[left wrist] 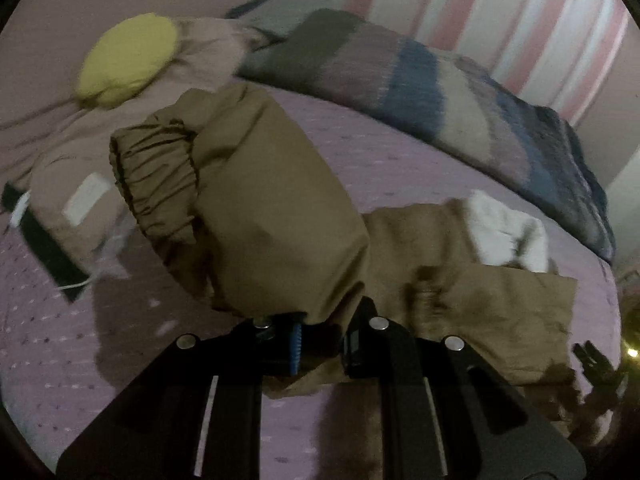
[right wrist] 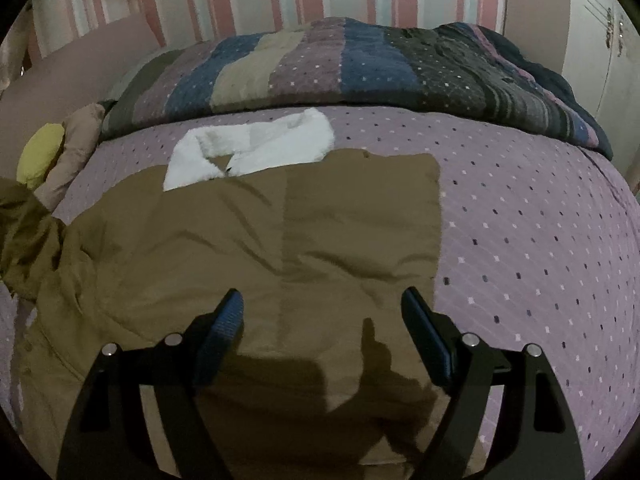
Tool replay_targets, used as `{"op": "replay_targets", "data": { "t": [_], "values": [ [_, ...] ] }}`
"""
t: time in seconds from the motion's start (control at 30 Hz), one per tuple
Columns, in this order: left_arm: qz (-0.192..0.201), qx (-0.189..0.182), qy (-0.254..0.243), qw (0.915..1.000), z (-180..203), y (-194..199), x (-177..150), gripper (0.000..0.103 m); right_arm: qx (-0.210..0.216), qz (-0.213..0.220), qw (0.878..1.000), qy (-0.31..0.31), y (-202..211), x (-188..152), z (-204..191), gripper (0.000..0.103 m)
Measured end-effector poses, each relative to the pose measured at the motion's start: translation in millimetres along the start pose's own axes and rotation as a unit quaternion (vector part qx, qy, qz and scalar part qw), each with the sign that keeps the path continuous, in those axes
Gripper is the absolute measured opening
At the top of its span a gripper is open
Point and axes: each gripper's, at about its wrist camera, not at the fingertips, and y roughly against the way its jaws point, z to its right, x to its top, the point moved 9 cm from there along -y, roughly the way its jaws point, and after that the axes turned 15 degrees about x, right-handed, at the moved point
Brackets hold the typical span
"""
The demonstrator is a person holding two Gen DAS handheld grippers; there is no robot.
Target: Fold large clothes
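A large tan jacket (right wrist: 248, 248) with a white fleece collar (right wrist: 256, 148) lies spread on the bed. In the left wrist view my left gripper (left wrist: 322, 340) is shut on the jacket's sleeve (left wrist: 256, 200), which hangs lifted off the bed with its gathered cuff (left wrist: 156, 184) toward the pillows. The jacket's body (left wrist: 472, 296) and white collar (left wrist: 508, 232) lie to the right of it. In the right wrist view my right gripper (right wrist: 322, 304) hovers open over the folded body of the jacket with nothing between its fingers. The raised sleeve (right wrist: 24, 240) shows at the left edge.
The bed has a lilac dotted cover (right wrist: 540, 240). A striped quilt (right wrist: 380, 64) is bunched along the far side against a striped wall. A yellow cushion (left wrist: 128, 60), beige pillows (left wrist: 80, 200) and a black item with a white cable (left wrist: 44, 244) lie at the bed's left end.
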Motion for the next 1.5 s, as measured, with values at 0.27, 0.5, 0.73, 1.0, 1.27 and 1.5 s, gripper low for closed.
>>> {"op": "replay_targets", "data": {
  "t": [0.27, 0.5, 0.73, 1.0, 1.27, 1.5],
  "values": [
    [-0.007, -0.055, -0.104, 0.9930, 169, 19, -19, 0.012, -0.012, 0.027, 1.000, -0.001, 27, 14, 32, 0.082],
    [0.000, -0.095, -0.180, 0.9791, 288, 43, -48, 0.012, -0.002, 0.067, 0.997, -0.033, 55, 36, 59, 0.082],
    [-0.054, -0.059, -0.225, 0.9710, 337, -15, -94, 0.013, -0.013, 0.053, 0.997, -0.055, 49, 21, 86, 0.082],
    [-0.051, -0.006, -0.282, 0.9580, 344, -37, -130, 0.036, -0.017, 0.034, 0.996, -0.085, 36, 4, 109, 0.082],
    [-0.023, -0.042, -0.297, 0.9537, 349, 6, -140, 0.085, -0.025, 0.027, 0.996, -0.077, 38, -1, 107, 0.082],
    [0.022, -0.034, -0.295, 0.9545, 309, 38, -122, 0.088, -0.010, 0.021, 0.998, -0.064, 31, 4, 77, 0.082]
  ]
}}
